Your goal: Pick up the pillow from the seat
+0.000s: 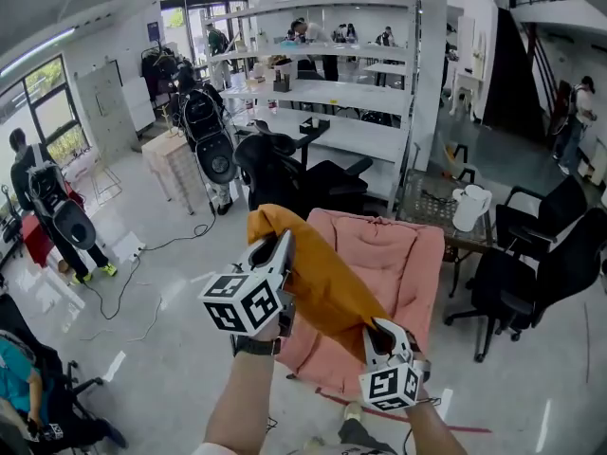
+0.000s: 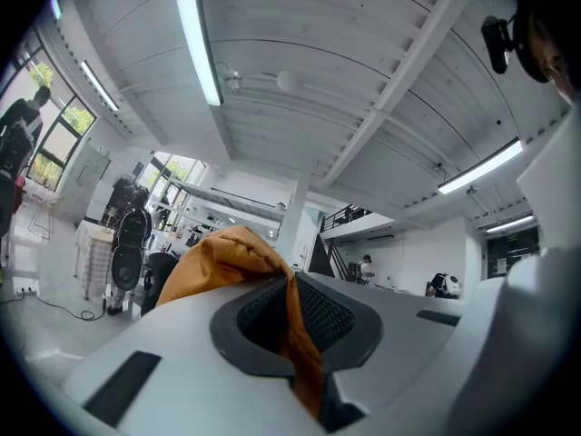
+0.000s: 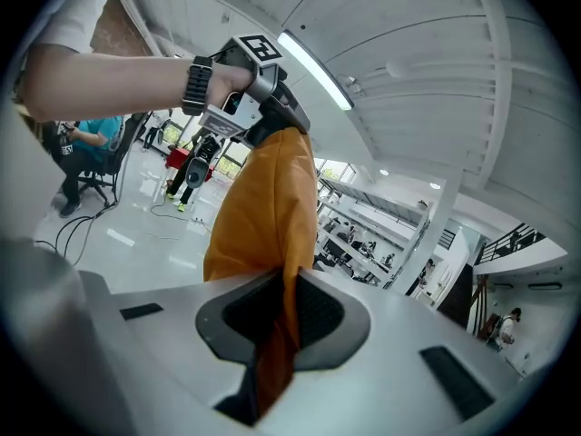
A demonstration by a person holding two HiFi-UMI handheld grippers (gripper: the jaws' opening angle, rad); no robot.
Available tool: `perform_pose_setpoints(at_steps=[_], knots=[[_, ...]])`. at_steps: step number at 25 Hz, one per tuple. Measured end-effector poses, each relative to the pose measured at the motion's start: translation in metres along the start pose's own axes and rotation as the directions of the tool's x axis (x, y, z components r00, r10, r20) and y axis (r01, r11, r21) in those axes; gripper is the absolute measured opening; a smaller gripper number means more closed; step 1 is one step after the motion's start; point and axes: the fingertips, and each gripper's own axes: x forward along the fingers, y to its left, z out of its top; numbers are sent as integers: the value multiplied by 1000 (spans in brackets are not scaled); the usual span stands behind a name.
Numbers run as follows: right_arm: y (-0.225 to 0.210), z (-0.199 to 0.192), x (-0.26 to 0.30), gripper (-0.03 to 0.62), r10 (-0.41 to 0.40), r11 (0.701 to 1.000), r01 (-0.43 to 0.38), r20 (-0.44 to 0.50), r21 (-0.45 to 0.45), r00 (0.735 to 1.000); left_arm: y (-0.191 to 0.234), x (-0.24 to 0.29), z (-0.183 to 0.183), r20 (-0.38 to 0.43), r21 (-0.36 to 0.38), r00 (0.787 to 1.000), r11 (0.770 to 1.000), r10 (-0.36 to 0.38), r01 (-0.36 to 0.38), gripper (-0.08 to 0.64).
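The soft mustard-orange cloth pillow is hanging in the air between the two tongs, over the puffy pink padded seat. It is looking limp and floppy, with folds and creases running along it. It is stretching in a slanted line, with one end higher on the left and the other end lower on the right. The higher end is bunching up into a round hump just past the left tongs.

The left tongs are pinching that end of the pillow. Their jaws are sitting almost together, with only thin orange cloth between the black pads. The right tongs are squeezing the lower end the same way, and a narrow strip of cloth is poking out below their pads.

In the right gripper view the pillow is looking like a long orange band running from the right tongs up to the left tongs. A person's bare arm with a black wrist band is holding the left tongs.
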Motion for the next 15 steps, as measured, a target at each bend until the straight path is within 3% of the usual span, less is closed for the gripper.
perform_pose_setpoints(at_steps=[15], knots=[[-3, -5, 0, 46, 5, 1000, -5, -4, -10, 1000, -2, 9, -6, -3, -8, 1000, 1000, 1, -1, 31]])
